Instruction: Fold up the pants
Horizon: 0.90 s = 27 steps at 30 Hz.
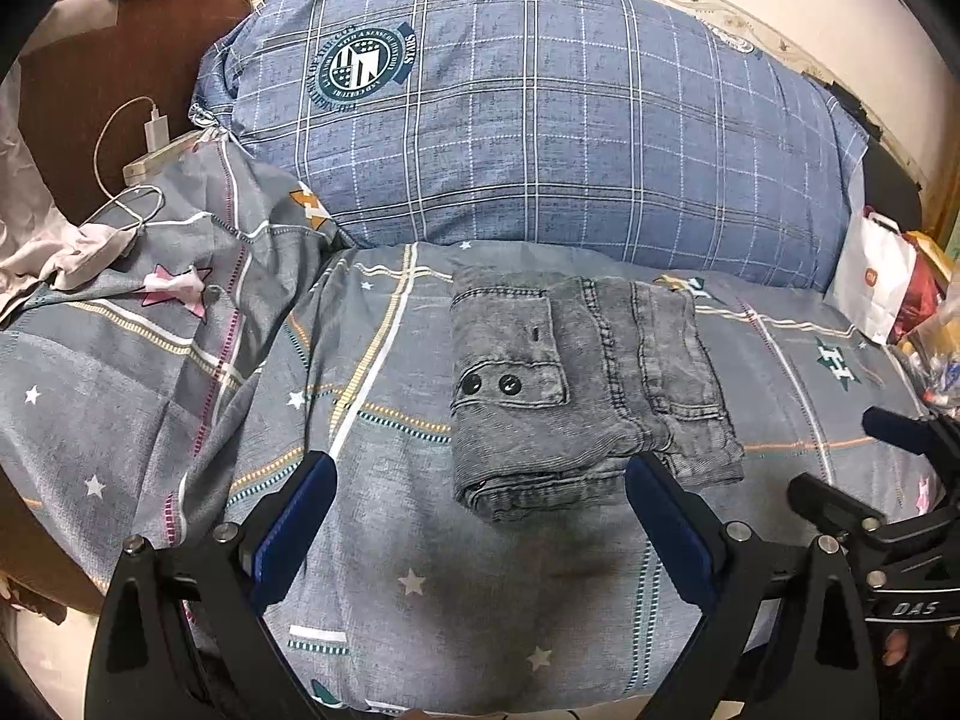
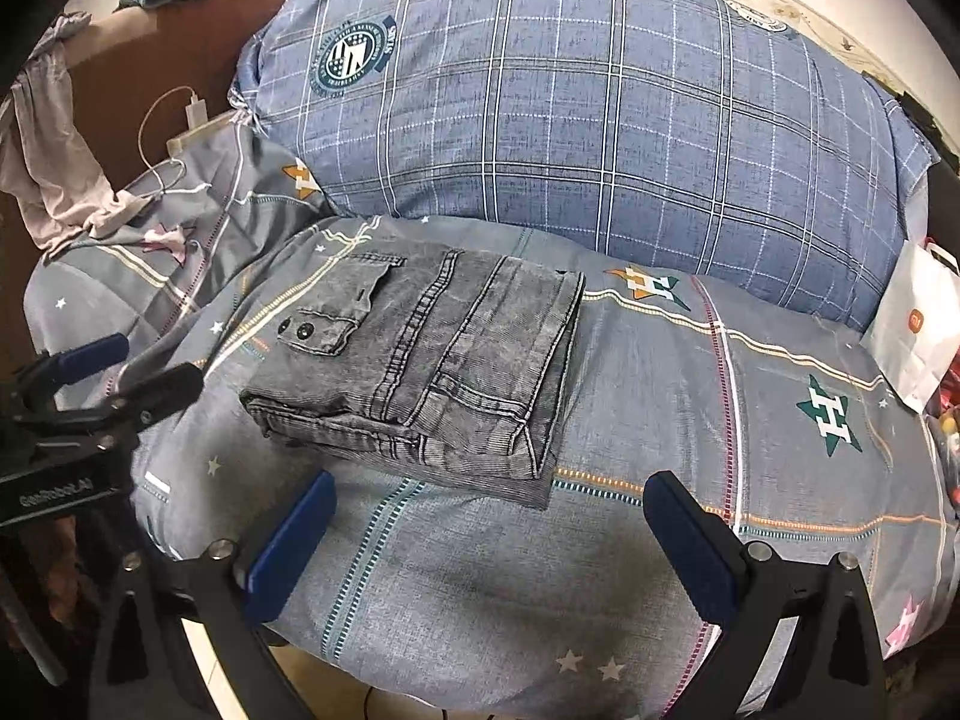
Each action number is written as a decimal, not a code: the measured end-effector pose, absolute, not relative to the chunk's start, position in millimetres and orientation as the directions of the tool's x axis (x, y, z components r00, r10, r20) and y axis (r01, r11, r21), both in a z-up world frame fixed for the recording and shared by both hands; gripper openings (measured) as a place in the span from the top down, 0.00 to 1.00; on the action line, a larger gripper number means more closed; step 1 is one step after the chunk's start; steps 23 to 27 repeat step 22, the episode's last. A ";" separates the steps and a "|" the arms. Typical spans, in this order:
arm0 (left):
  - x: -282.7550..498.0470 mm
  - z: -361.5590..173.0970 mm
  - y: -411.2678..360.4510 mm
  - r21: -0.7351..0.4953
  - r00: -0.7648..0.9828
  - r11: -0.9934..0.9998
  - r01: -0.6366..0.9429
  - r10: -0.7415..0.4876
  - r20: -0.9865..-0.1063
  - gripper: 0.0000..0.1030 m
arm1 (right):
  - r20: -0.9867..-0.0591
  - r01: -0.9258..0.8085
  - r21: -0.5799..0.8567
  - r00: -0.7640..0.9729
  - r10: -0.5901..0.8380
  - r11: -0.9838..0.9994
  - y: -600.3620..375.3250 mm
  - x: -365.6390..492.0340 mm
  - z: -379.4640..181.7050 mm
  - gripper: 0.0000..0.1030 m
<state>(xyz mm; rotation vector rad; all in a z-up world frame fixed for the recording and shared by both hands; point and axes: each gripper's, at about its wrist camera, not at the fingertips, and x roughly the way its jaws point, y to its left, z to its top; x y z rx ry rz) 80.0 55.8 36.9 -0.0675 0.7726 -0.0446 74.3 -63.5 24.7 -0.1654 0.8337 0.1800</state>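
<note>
The folded grey washed-denim pants (image 1: 576,387) lay as a compact bundle on the grey star-and-stripe patterned bed cover (image 1: 420,570), flap pocket w/ two dark snap buttons (image 1: 489,384) facing up. Left hand-held gripper (image 1: 477,483) had its blue-padded fingers (image 1: 294,531) spread wide apart, holding nothing — the bundle sat just ahead of it, btwn the fingertips & slightly beyond, its near edge close to the right-side pad. Right hand-held gripper (image 2: 489,501) was likewise wide apart & empty; the pants (image 2: 432,360) lay ahead & a bit to its left, not touching either pad. In the right view the left tool showed at far left (image 2: 120,375), beside the bundle.

Beyond the pants, well past both grippers, a big blue plaid pillow w/ a round crest badge (image 1: 540,114) rested against the bed cover. A white paper bag w/ an orange logo (image 2: 918,324) stood far right of the right gripper. A white charger & cable (image 1: 155,126) lay far left, ahead of the left gripper.
</note>
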 end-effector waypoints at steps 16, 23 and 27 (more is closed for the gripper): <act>94.8 35.8 43.1 -0.027 0.706 0.999 0.034 -0.043 -0.707 0.06 | -0.743 -0.215 -0.086 0.665 0.081 0.973 -71.3 85.9 25.7 0.00; 98.4 42.7 37.4 0.003 0.735 1.000 0.029 -0.019 -0.678 0.06 | -0.744 -0.206 -0.083 0.664 0.077 0.975 -73.0 89.9 25.1 0.00; 98.4 42.7 37.4 0.003 0.735 1.000 0.029 -0.019 -0.678 0.06 | -0.744 -0.206 -0.083 0.664 0.077 0.975 -73.0 89.9 25.1 0.00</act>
